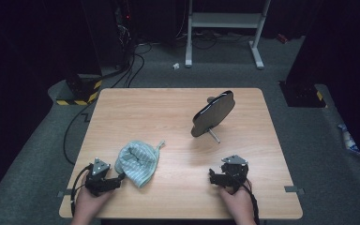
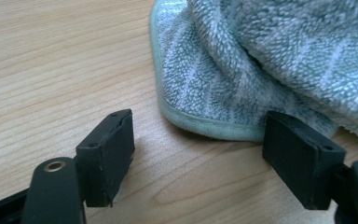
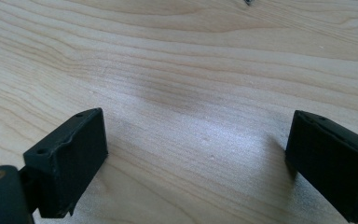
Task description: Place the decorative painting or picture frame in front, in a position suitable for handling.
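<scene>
L gripper [image 1: 120, 180] sits at the near-left edge of the striped terry cloth [image 1: 138, 162], a crumpled pale green-and-white towel w/ a bound hem. Jaws wide apart, nothing between the pads yet. In the left gripper view the hem [image 2: 200, 125] curves just ahead of the gap; the one jaw at that view's right looks to be touching or nearly touching the cloth's edge, the other stands on bare wood well clear of it. So the cloth lies ahead of and slightly to one side of the jaws, not centred.

R gripper [image 1: 214, 177] rests low over the wooden table [image 1: 178, 197], jaws spread wide, empty; only bare grain between and ahead of them in the right gripper view. Cloth is well off to its side, nowhere near its pads.

Step in hand, as I read it: L gets a pinch on the cloth's edge.

To do it well:
- Shift L sideways so the hem sits mid-gap, not against one pad.
- Keep the lower jaw edges skimming the tabletop so the hem slides in, not under.
- Go for the bound hem, single layer; the bunched pile behind it is thick and would slip or drag the whole heap.
- Push fwd until the hem is well past the pad tips, then close.
- Test w/ a small lift before pulling.
- R stays clear until L has hold, then can take an opposite edge.

Dark paddle-shaped object on a rod [image 1: 213, 114] stands far ahead of both, no conflict.
</scene>
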`<state>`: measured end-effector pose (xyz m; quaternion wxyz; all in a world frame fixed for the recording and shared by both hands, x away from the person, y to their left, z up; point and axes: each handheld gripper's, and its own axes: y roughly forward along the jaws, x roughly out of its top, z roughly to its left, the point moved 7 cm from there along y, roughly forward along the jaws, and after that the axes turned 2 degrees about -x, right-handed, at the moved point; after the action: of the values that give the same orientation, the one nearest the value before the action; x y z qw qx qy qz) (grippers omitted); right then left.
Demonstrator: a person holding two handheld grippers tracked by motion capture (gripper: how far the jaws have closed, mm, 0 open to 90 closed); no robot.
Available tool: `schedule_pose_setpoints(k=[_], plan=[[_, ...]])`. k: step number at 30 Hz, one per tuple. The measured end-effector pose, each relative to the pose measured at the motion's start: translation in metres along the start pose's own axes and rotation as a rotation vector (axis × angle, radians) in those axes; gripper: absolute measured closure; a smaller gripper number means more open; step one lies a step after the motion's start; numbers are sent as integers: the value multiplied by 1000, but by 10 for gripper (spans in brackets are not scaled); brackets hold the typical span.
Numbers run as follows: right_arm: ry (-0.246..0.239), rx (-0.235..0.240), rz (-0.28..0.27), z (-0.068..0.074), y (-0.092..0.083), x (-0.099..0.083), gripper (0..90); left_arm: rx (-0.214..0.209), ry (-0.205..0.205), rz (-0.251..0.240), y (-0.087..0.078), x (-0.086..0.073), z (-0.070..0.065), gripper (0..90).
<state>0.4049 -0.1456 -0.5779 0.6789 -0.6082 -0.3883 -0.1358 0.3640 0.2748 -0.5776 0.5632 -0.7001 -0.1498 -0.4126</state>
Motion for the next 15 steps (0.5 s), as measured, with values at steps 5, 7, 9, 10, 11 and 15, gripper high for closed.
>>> schedule_pose_setpoints(k=[5,7,9,10,11,15], plan=[[-3,3,0,0,0,0,55,4,-3,-1,0,0,0,266],[-3,3,0,0,0,0,55,6,-1,0,0,0,0,266],[-7,6,-1,0,0,0,59,5,-4,-4,0,0,2,283],[-10,10,-1,0,-1,-1,62,6,-5,-5,0,0,2,290],[-12,12,-2,0,-2,-1,66,6,-7,-4,0,0,2,291],[-28,29,-3,2,-4,-3,69,14,-10,-4,0,0,2,297]])
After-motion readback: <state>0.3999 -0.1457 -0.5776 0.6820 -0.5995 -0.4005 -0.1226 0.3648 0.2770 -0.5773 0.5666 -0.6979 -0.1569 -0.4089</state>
